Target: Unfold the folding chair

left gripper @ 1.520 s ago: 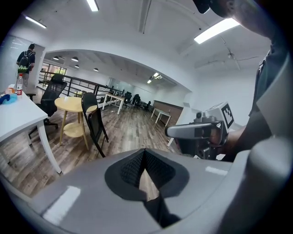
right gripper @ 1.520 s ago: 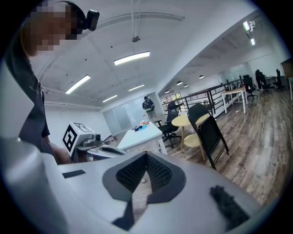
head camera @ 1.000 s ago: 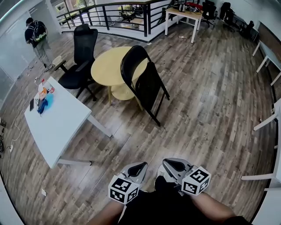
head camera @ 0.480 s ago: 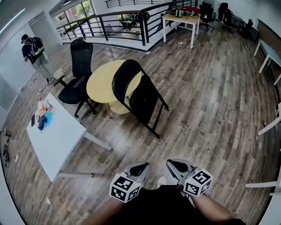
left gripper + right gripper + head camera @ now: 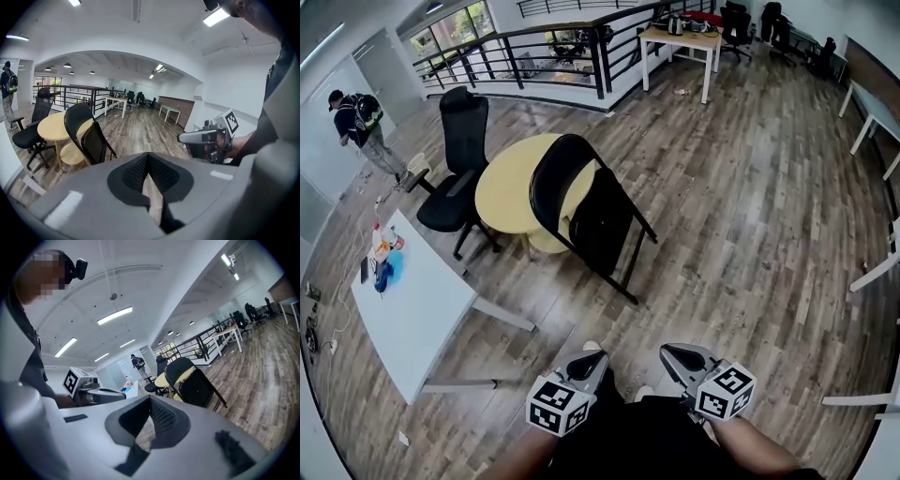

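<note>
— Well, what is shown in the head view?
— The folding chair is seen folded and upright, close against the near side of the round yellow table. An office chair is placed at the table's left. A white table, with small items at its far end, is set nearer on the left. The left gripper and right gripper are held near, well apart from the chair, with wooden floor between.
— And the left gripper view?
— Its jaws are seen pressed together, with nothing between them. The chair is framed at the left.
— The right gripper view?
— The jaws are likewise closed on nothing, and the chair is seen ahead, just right of centre.
</note>
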`<state>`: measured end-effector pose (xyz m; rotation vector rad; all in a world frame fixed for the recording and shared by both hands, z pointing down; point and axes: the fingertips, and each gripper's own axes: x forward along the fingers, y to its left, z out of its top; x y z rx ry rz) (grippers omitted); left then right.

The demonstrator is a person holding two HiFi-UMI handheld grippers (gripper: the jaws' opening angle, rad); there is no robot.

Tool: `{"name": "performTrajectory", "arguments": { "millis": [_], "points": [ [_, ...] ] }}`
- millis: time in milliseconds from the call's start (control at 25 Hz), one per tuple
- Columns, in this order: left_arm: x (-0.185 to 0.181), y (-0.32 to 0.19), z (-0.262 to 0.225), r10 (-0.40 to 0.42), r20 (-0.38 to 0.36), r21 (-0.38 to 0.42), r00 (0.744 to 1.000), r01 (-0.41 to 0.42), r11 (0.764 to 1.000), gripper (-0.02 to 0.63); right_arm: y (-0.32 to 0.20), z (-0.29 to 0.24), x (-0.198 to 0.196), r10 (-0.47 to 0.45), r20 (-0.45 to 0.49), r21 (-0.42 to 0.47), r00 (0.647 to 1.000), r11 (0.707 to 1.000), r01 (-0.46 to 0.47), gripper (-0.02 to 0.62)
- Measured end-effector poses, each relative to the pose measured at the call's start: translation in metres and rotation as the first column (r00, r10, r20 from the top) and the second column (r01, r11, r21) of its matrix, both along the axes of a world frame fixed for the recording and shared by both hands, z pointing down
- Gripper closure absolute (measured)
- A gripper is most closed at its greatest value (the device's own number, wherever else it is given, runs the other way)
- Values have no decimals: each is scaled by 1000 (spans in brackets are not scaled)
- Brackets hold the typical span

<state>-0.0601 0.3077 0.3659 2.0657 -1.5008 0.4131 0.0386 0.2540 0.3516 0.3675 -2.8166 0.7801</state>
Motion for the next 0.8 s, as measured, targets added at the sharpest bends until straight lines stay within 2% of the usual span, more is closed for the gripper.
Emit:
{"name": "performTrajectory", "arguments": {
  "millis": [200, 400, 640, 800],
  "points": [
    [-24, -38, 6, -11, -32, 16, 999, 11, 1000, 600, -38, 1, -19, 23, -13, 23, 1000, 999, -23, 598],
    [-51, -89, 3, 43, -39, 46, 998, -41, 998, 600, -83, 3, -51, 59, -38, 26, 998, 998, -58, 598],
    [-122, -145, 6, 33, -52, 49, 998, -30, 998, 600, -134, 15, -111, 78, -70, -15, 995, 997, -79, 598],
    [-178, -178, 10, -19, -47, 60, 999, 22, 998, 600, -163, 27, -153, 80, -90, -47, 993, 995, -85, 597]
  ]
}}
